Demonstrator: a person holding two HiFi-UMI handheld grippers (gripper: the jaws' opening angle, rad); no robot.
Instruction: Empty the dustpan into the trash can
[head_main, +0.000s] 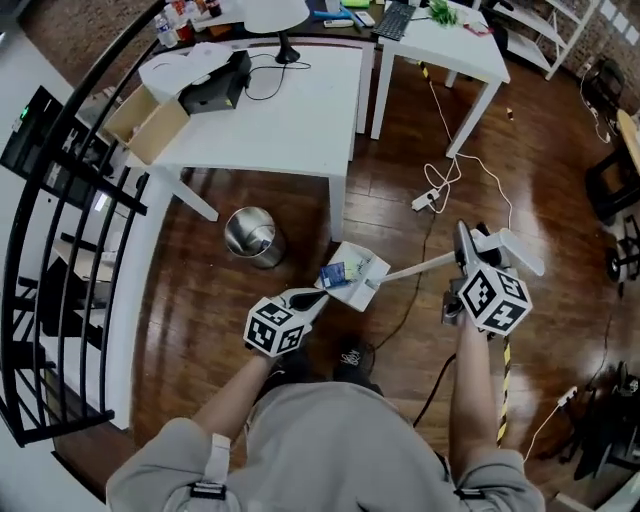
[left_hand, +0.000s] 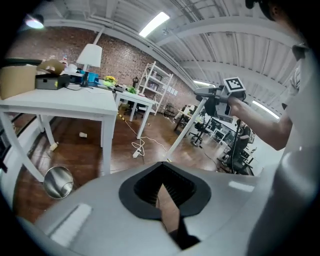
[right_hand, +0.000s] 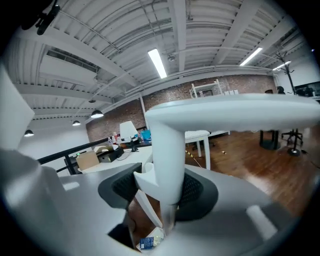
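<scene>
Jaws of your right gripper (head_main: 464, 258) are clamped on the dustpan (head_main: 362, 270) handle (head_main: 420, 267); your left gripper (head_main: 316, 299) has its jaws together, empty. The pan hangs over floor (head_main: 200, 290), beside the can (head_main: 252, 235) but not above it. Tip early and the litter (head_main: 335, 275) spills, and with only 1 grip the long handle may twist.

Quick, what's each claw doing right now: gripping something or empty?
Left claw: closed, nothing in it.
Right claw: closed on the white handle of the dustpan.
</scene>
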